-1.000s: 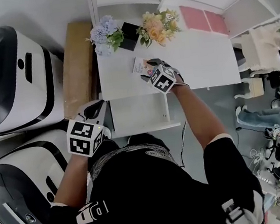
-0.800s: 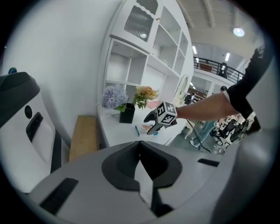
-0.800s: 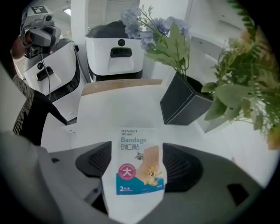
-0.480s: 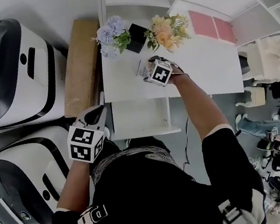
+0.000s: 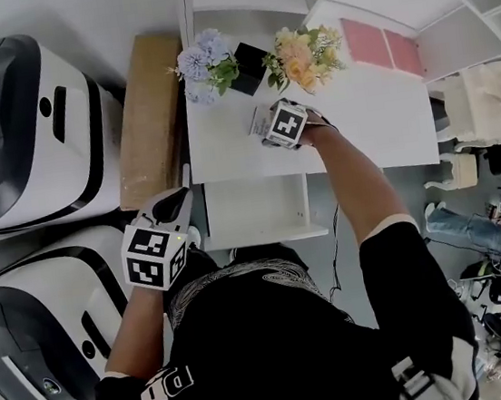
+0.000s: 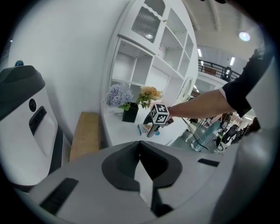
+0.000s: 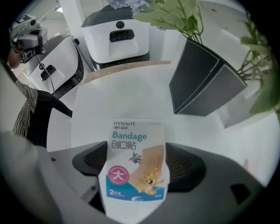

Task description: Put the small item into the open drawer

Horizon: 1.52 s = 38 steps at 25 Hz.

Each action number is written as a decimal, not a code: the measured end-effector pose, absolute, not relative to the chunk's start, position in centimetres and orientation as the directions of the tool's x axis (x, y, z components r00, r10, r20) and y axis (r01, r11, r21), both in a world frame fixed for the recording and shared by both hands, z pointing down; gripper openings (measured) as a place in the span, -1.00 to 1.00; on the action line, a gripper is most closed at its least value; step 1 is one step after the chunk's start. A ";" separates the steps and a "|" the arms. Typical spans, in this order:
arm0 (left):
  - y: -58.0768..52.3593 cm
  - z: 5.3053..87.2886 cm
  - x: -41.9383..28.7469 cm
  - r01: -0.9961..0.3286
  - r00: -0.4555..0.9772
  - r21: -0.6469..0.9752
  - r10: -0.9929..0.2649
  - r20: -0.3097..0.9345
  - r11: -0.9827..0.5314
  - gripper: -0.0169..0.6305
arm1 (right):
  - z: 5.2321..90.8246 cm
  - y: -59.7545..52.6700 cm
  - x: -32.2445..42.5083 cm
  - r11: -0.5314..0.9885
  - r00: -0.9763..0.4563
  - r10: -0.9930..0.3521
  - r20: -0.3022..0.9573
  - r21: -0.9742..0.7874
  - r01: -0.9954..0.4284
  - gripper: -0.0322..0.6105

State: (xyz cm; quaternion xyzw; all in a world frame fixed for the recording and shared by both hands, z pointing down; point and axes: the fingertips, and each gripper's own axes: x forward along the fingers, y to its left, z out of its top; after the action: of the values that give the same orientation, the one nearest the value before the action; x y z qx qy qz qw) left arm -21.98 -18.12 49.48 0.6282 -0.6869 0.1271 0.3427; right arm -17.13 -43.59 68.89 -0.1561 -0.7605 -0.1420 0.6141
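- Bandage packet (image 7: 135, 144) lies flat on the white worktop (image 5: 369, 124), just beyond the open drawer (image 5: 256, 210), not in it.
- My right tool (image 7: 138, 168) points down over it. Its jaws have just been opening and straddle the packet's narrow width, the long axis along the gap.
- My left tool (image 6: 140, 153), jaws together and empty, hovers left of the drawer, farther off.

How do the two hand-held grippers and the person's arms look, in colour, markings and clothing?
The left gripper and the right gripper each have a grey shell with black pads and carry a white cube with black square markers. The person wears a black short-sleeved shirt with white print. A thin dark cable hangs beside the right forearm.
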 end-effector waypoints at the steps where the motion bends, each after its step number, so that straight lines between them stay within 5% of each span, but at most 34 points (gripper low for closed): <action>1: -18.1 49.4 -22.0 -0.951 0.026 0.256 -0.777 0.629 0.175 -0.91 | 68.9 -43.5 -16.9 0.912 -0.180 0.052 0.982 0.027 0.409 0.38; 11: -17.8 49.2 -22.4 -0.960 0.062 0.252 -0.787 0.614 0.122 -0.91 | 66.7 -42.0 -16.8 0.907 -0.253 -0.019 0.967 0.124 0.404 0.37; 21: -17.4 49.7 -22.1 -0.971 0.121 0.235 -0.779 0.616 0.035 -0.91 | 63.7 -40.1 -14.6 0.998 -0.464 0.021 0.886 -0.046 -0.043 0.37; 38: -17.1 52.7 -20.1 -0.968 0.228 0.232 -0.734 0.639 -0.098 -0.91 | 62.1 -31.8 -7.9 0.837 -0.658 -0.071 0.750 -0.314 -0.447 0.37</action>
State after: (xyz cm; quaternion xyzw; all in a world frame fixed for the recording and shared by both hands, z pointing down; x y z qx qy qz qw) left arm -20.14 -17.07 52.73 0.7174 -0.5931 0.1853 0.3150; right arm -7.94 -31.84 62.07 0.1476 -0.8772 0.2439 0.3864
